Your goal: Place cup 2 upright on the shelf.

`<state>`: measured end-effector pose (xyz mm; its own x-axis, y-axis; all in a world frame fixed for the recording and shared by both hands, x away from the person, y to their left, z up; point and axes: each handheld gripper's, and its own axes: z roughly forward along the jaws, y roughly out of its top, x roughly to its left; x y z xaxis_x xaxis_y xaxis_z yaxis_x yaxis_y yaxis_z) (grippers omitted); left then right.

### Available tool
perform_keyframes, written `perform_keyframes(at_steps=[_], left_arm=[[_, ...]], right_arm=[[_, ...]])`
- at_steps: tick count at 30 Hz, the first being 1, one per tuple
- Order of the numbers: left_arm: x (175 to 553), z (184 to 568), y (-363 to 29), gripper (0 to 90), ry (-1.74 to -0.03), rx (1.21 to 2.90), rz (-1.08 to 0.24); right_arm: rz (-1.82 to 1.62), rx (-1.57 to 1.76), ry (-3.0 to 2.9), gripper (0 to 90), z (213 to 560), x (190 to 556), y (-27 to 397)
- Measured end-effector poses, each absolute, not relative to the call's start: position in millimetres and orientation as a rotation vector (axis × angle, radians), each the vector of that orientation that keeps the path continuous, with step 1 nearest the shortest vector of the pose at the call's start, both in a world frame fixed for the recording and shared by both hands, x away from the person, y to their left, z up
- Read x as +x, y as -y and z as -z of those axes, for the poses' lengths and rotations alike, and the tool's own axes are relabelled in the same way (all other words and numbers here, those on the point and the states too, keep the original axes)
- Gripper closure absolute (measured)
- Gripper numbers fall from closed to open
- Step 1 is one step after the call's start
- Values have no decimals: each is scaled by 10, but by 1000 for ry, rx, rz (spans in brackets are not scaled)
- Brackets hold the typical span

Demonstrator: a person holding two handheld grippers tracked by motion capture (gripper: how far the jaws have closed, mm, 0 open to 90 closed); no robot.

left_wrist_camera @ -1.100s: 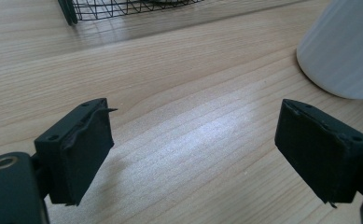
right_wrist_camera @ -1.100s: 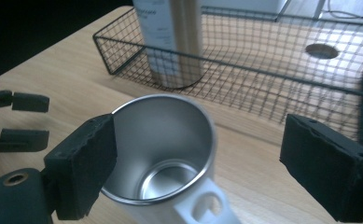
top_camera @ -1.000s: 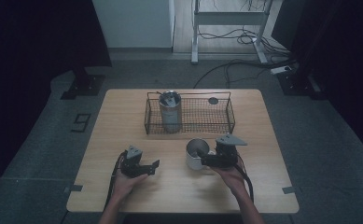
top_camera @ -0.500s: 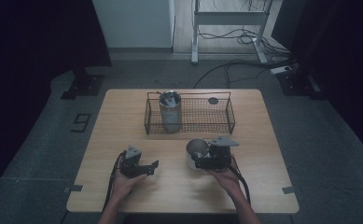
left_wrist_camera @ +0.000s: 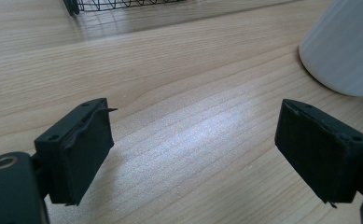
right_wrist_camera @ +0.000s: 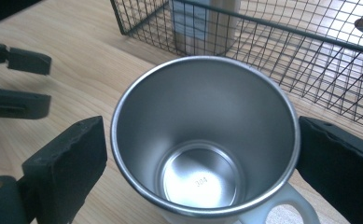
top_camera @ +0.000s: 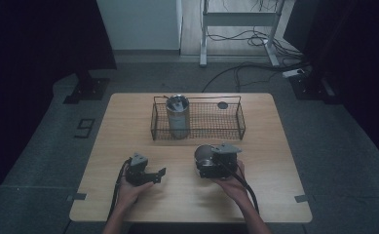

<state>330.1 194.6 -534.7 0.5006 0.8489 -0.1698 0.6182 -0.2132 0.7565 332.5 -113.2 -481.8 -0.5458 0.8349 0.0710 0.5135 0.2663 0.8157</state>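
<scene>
Right tongs (right_wrist_camera: 202, 154) straddle the upright mug (right_wrist_camera: 202, 140), pads at its rim on either side though firm pinch cannot be confirmed; left tongs (left_wrist_camera: 202, 154) stand spread and empty, mug beyond their right jaw.

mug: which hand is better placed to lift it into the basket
Right. The right gripper already has its jaws either side of the mug, near the basket. The left gripper is open over bare table.
</scene>
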Motion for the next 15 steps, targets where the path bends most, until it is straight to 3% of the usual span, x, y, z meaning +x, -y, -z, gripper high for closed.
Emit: perform_keyframes(at_steps=[15], left_arm=[[3309,5369,-1970,111,-1218,1941,-327]], right_arm=[[-1071,1208,-2197,62,4954,3389,1042]])
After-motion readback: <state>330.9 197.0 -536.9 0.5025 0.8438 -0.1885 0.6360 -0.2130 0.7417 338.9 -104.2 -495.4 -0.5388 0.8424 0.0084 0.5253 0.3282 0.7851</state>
